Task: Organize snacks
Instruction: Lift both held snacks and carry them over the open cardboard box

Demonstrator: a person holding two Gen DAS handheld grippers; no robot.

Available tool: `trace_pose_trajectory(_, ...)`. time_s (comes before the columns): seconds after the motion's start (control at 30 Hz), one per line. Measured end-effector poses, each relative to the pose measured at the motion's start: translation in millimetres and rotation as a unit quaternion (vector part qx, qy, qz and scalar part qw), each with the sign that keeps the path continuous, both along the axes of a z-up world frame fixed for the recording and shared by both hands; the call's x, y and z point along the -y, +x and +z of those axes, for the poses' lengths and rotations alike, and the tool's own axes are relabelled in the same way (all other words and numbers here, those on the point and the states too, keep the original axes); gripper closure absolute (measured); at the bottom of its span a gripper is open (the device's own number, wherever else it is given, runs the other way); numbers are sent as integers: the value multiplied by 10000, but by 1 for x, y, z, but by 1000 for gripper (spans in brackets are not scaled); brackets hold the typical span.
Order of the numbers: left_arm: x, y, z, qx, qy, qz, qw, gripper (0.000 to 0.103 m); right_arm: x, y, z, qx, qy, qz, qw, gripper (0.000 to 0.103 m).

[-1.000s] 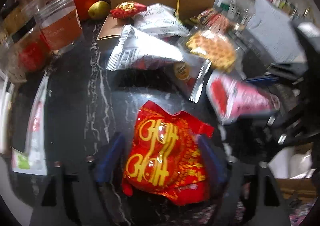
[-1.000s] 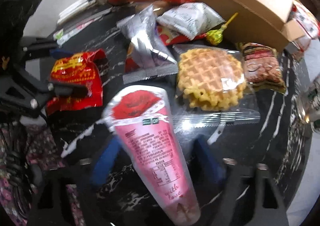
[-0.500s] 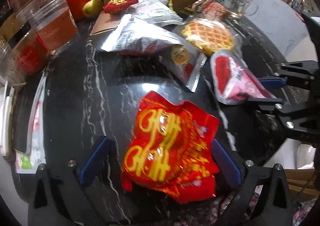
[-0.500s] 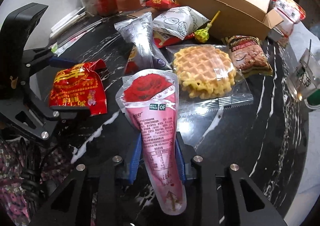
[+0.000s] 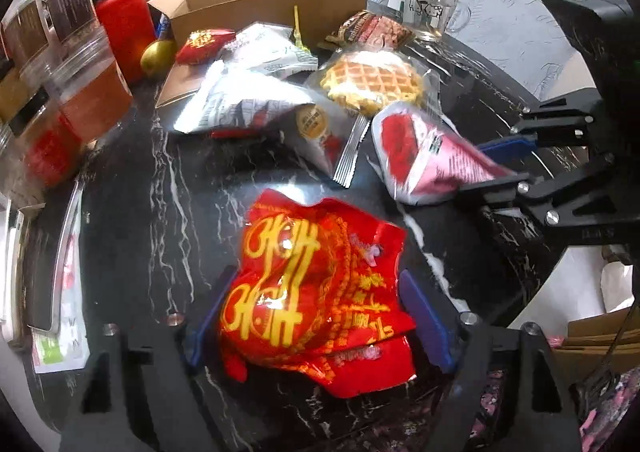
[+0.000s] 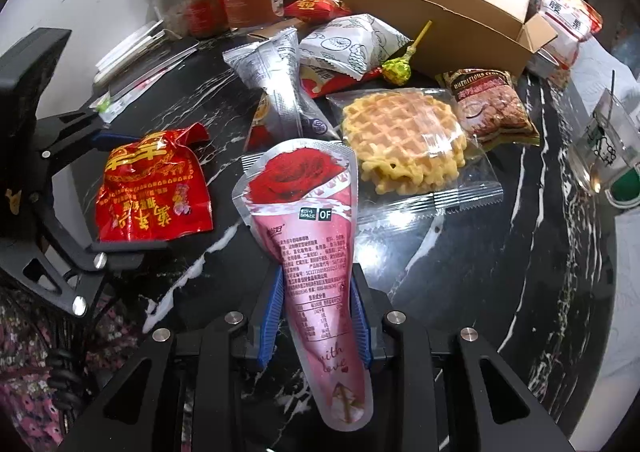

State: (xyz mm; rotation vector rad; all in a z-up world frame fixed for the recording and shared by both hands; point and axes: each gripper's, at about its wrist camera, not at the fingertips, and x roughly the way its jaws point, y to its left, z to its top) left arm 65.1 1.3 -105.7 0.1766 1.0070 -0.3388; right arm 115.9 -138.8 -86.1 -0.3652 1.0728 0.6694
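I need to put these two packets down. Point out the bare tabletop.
Bare marble lies right of the wrapped waffle, toward the glass cup. Another patch sits between the red packet in the left claw and the jars. Crowded: the pile before the cardboard box.

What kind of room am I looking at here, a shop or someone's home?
Probably a home dining area. A round black marble-look table is crowded with food jars and an open cardboard box, with a pale upholstered chair pulled up beside it.
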Motion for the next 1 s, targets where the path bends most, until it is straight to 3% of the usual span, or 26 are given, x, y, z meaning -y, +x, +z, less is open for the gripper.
trace_pose_trajectory(0.47, -19, 5, 19, 311, -491, 154, 9982, 24, 4, -8, 10, -85, 762, -296, 9966, 75)
trace_pose_trajectory(1.0, -23, 28, 87, 1259, -760, 164, 9890, 24, 5, 7, 77, 771, 1140, -526, 9891, 75)
